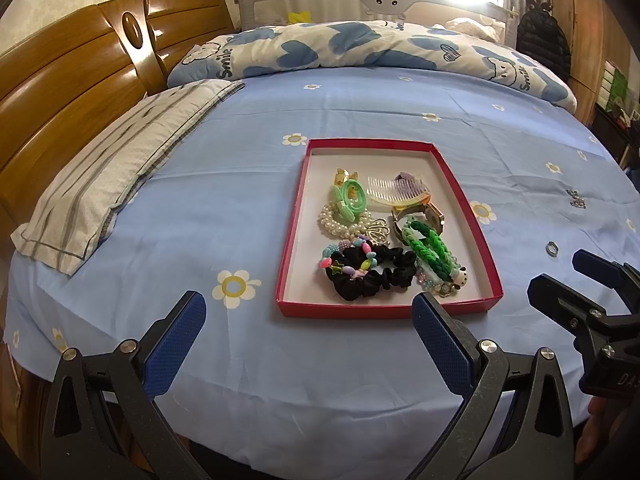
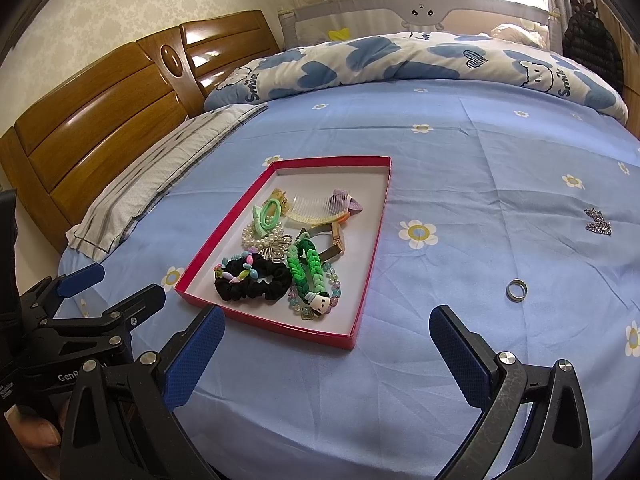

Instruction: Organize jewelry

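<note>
A shallow red box (image 1: 472, 216) (image 2: 370, 252) lies on the blue bedsheet and holds several pieces: a black scrunchie (image 1: 372, 276) (image 2: 256, 280), a green braided bracelet (image 1: 430, 250) (image 2: 308, 268), a pearl bracelet (image 1: 340, 222), a clear comb (image 1: 392, 192) (image 2: 316, 208) and a watch (image 1: 424, 216). A silver ring (image 1: 552, 248) (image 2: 516, 290) lies on the sheet right of the box. A sparkly bow clip (image 1: 576, 199) (image 2: 599, 222) lies farther right. My left gripper (image 1: 310, 320) hangs open just in front of the box. My right gripper (image 2: 328, 338) is open too, near the box's front right corner, with the ring ahead to its right.
A striped pillow (image 1: 116, 184) (image 2: 160, 188) lies left of the box by the wooden headboard (image 1: 80, 80). A rolled quilt with blue hearts (image 1: 360, 48) (image 2: 400, 60) runs along the far side. The bed's front edge is close beneath both grippers.
</note>
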`<state>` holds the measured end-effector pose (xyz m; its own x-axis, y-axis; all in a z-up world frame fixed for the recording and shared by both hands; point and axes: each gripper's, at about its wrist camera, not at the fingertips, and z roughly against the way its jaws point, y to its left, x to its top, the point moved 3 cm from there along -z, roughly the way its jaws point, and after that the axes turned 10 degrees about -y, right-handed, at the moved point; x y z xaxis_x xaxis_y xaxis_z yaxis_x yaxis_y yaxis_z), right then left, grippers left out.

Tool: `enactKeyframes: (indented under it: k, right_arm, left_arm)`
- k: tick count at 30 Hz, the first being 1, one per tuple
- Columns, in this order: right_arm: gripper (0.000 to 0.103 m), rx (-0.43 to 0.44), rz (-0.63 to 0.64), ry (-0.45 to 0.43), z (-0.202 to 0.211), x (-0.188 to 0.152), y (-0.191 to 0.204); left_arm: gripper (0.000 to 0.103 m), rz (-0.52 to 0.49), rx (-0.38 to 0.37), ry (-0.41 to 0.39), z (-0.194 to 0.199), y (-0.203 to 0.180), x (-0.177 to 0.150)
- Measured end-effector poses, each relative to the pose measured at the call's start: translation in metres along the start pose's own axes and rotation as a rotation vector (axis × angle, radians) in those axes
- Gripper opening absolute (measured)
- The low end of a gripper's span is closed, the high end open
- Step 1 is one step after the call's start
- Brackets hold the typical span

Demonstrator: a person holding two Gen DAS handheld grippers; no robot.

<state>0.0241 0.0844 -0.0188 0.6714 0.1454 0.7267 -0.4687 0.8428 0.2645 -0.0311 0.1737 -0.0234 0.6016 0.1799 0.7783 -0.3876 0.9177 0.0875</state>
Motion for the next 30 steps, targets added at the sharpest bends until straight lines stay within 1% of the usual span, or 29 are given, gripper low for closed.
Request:
enactKeyframes:
  k: [30]
  right_arm:
    - [0.103, 0.000, -0.001, 0.002, -0.0004, 0.0002, -0.0005]
  left_arm:
    - [0.103, 0.000, -0.007, 0.005, -0.0030, -0.0012, -0.0012]
